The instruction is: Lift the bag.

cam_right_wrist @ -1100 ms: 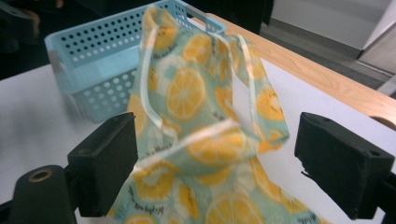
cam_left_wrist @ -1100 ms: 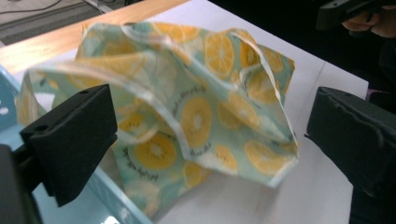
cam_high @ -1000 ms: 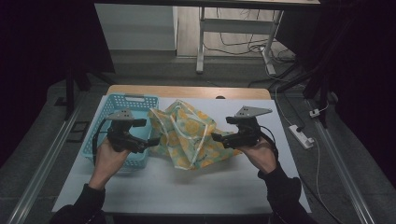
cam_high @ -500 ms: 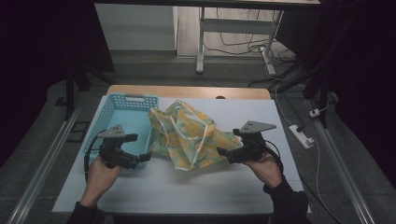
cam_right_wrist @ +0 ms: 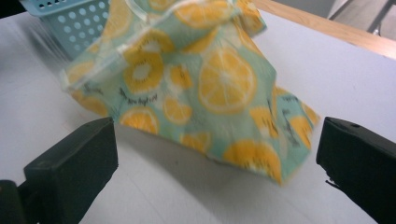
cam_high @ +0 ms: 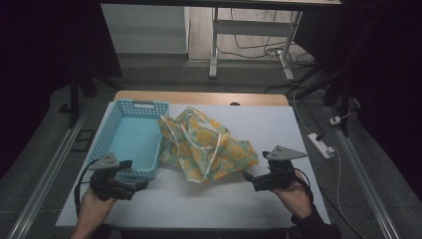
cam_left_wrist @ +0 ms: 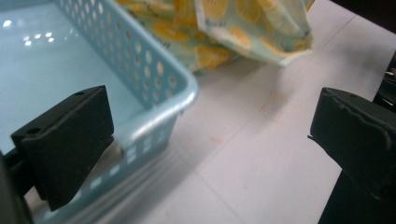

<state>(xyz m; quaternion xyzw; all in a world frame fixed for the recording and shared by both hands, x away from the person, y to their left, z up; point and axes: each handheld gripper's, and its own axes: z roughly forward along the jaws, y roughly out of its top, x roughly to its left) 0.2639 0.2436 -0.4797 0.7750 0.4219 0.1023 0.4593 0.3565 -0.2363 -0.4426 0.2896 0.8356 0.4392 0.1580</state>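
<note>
Quick rundown of where this is at. The fruit-print bag is lying crumpled on the white table, middle-ish, w/ its left edge bunched up against the right wall of the blue basket. Its white handles are flopped across the top. The basket is empty inside afaict, so nothing's been put away.

The left gripper is down at the near-left corner of the table, right by the basket's front corner. In the left gripper view the jaws stand wide apart w/ nothing between them but basket rim and bare table. The bag is well ahead of it.

The right gripper sits near the bag's lower right corner, pointing at it but not touching. Its jaws have just been opening and are now about as wide as they go, w/ nothing pinched between them. In the right gripper view the bag's corner sits between the two jaws but further out, clear of both.

So progress-wise I'd say early or between steps: nobody has hold of the bag, it isn't folded or flattened, and it's not in the basket. Prob still to do: grab it, tidy it, and maybe drop it in the basket. Basically everything's left, tbh.
</note>
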